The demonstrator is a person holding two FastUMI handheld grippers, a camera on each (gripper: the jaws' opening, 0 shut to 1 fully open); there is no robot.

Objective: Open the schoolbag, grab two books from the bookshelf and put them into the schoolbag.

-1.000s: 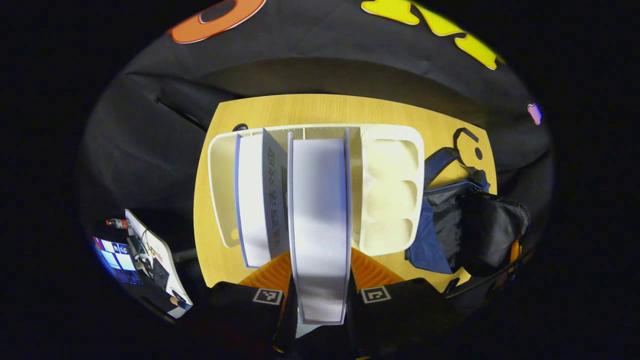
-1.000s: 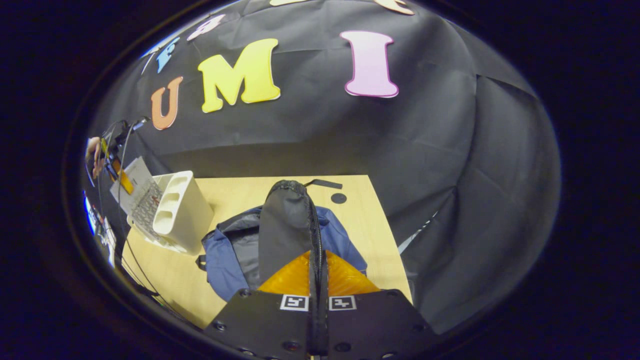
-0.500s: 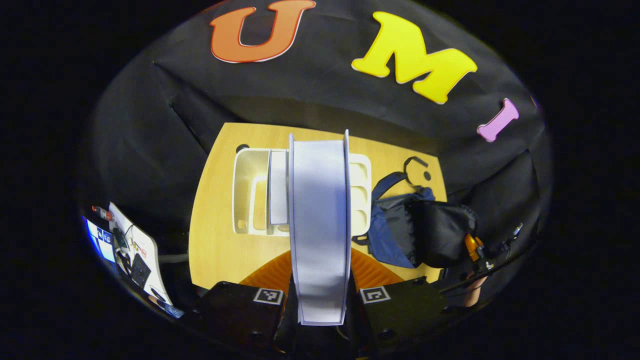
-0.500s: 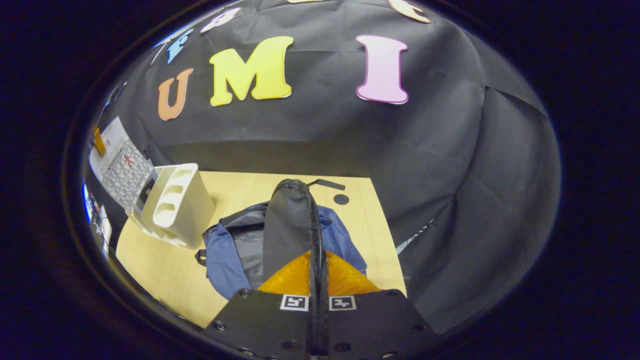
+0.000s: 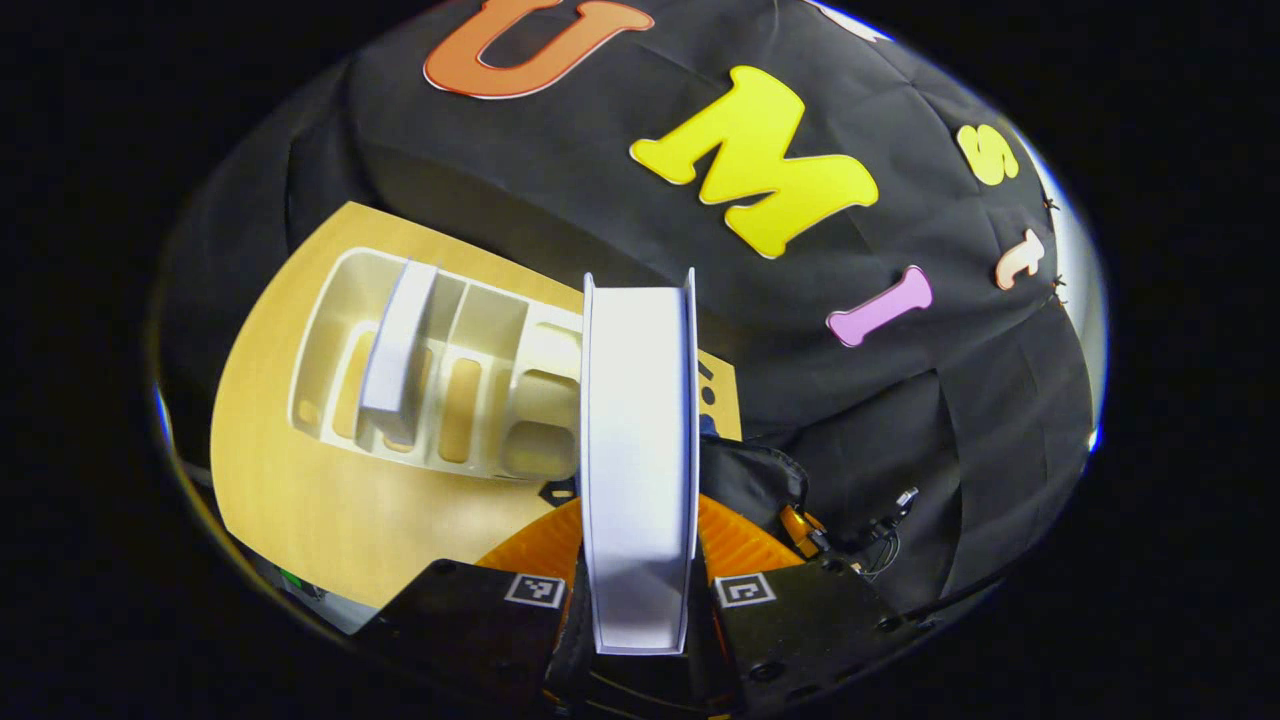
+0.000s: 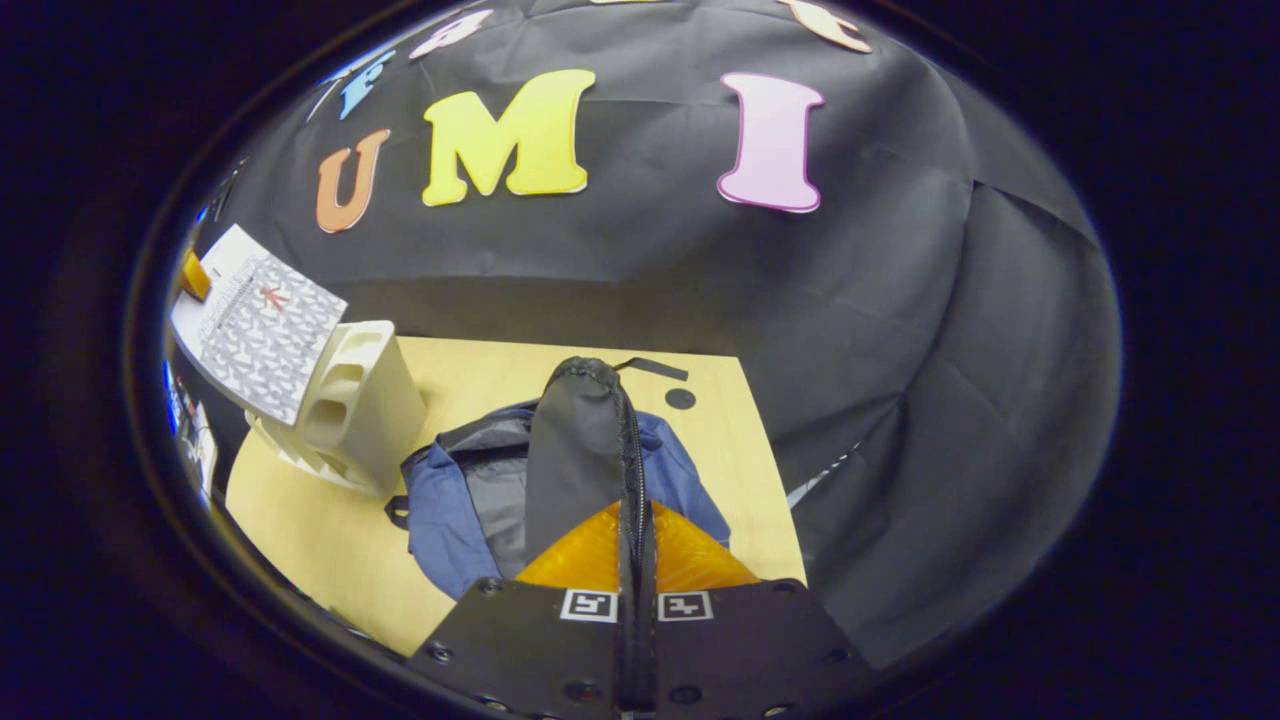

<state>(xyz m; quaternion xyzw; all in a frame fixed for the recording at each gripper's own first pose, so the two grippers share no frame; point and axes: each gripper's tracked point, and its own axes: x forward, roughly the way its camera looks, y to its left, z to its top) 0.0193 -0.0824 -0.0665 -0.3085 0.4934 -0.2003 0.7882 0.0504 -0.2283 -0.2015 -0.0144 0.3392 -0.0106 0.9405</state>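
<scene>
My left gripper (image 5: 638, 515) is shut on a book (image 5: 638, 440), whose white page edge stands upright between the orange fingers (image 5: 535, 540), up in the air to the right of the white bookshelf (image 5: 500, 400). A second book (image 5: 398, 345) stands in a shelf slot. Part of the black schoolbag (image 5: 750, 470) shows just right of the held book. My right gripper (image 6: 637, 510) is shut on the bag's black flap (image 6: 575, 440), holding it up over the open blue schoolbag (image 6: 440, 510). The held book (image 6: 265, 335) with its patterned cover hangs above the bookshelf (image 6: 365, 410).
The wooden table (image 6: 480, 375) carries the shelf on the left and the bag in the middle, with a round black hole (image 6: 680, 398) near its far edge. Black cloth walls stand close behind and to the right of the table.
The left gripper has lifted the book out of the shelf and swung it rightward toward the bag. The right gripper has stayed put, holding the flap up.
</scene>
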